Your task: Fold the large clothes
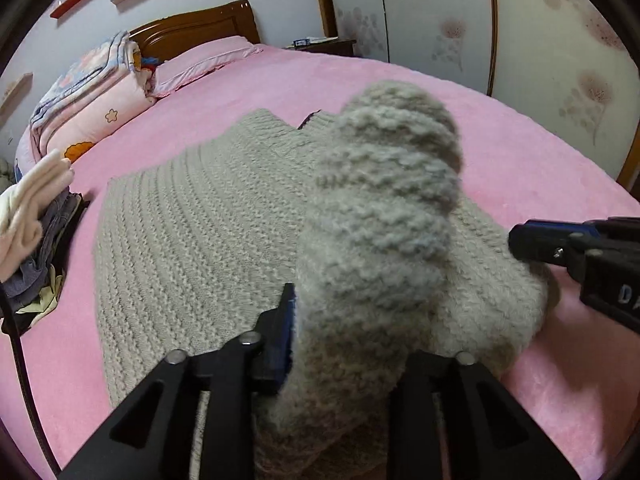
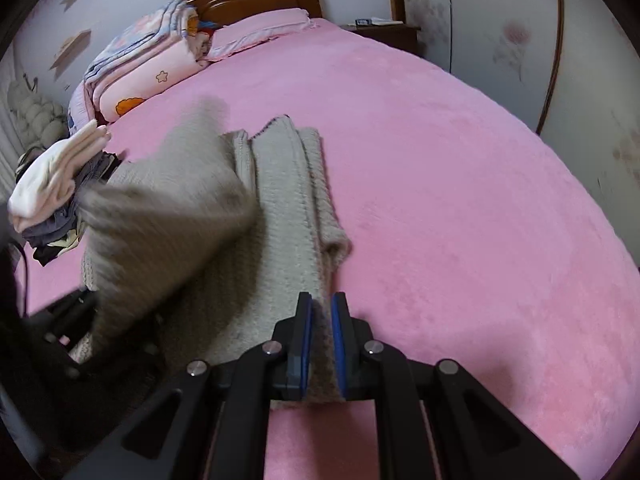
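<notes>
Bedroom count: one of most things

One grey knitted sweater, one pink bed, one pink pillow, one folded quilt, one clothes pile, two grippers.

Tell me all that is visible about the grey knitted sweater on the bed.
The sweater is a thick, chunky rib knit in beige-grey, wool-like and fuzzy. Most of it lies flat on the pink bed cover, with a dark trim at its far edge. One bunched part is lifted off the body, clamped in the left gripper. The right gripper pinches a folded strip along the sweater's right edge, where the fabric lies in long narrow layers. A pile of folded clothes sits to its left, not clearly touching it.
</notes>
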The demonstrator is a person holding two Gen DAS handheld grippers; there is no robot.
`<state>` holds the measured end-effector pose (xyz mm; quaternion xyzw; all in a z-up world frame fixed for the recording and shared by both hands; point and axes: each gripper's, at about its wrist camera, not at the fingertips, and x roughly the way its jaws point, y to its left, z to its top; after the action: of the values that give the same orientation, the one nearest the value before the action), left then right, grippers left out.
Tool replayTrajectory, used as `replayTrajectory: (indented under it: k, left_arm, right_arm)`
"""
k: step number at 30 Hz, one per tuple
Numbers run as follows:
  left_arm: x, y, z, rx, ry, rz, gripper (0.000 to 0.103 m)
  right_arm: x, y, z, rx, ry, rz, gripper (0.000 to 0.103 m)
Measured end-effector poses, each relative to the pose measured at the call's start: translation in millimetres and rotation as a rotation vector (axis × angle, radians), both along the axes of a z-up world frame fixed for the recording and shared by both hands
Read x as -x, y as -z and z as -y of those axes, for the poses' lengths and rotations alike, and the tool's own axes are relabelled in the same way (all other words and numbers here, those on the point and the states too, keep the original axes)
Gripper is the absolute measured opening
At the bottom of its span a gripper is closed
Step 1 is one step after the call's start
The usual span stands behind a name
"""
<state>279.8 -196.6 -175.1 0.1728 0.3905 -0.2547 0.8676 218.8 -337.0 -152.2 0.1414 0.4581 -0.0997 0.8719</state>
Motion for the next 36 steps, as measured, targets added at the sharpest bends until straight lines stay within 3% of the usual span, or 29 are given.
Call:
replayTrajectory:
  k: [1, 3, 7, 11, 14, 16, 20, 23, 25, 29, 33, 36]
  left_arm:
    - [1, -3, -3, 0.03, 0.009, -0.022, 0.043]
    - [3, -7, -9, 0.095, 0.016, -0.068, 0.048]
    - [13, -9, -11, 0.103, 0.021, -0.062, 0.048]
    - [24, -14, -28, 0.141, 0.014, -0.074, 0.048]
    - [24, -24, -39, 0.194, 0.003, -0.111, 0.057]
    - [26, -34, -55, 0.243, -0.019, -0.127, 0.074]
    - [35, -63, -85, 0.309, -0.065, -0.102, 0.08]
    - [28, -72, -107, 0.303, -0.143, -0.039, 0.091]
    - [18, -68, -117, 0.27, -0.192, -0.03, 0.091]
    - [-7, -46, -144, 0.242, -0.314, -0.09, 0.091]
    - [-30, -20, -165, 0.282, -0.389, -0.201, 0.091]
    - [-37, -5, -169, 0.294, -0.414, -0.248, 0.091]
  right_arm:
    - [0, 0, -1, 0.004, -0.005, 0.001, 0.01]
    - [0, -1, -3, 0.021, -0.015, 0.003, 0.01]
    - [0, -9, -4, -0.011, -0.025, 0.021, 0.01]
    - [1, -21, 2, -0.119, -0.043, 0.055, 0.012]
    - [-6, -30, 6, -0.18, -0.059, 0.07, 0.022]
    - [-11, -38, 6, -0.18, -0.064, 0.081, 0.023]
    - [-22, -52, 8, -0.226, -0.084, 0.097, 0.028]
    - [-35, -56, 6, -0.26, -0.105, 0.089, 0.048]
    - [-48, -53, 2, -0.266, -0.133, 0.065, 0.057]
    - [-73, -30, -6, -0.293, -0.187, -0.046, 0.057]
    - [-91, -3, -3, -0.28, -0.186, -0.137, 0.057]
    - [-99, 15, 2, -0.386, -0.207, -0.177, 0.058]
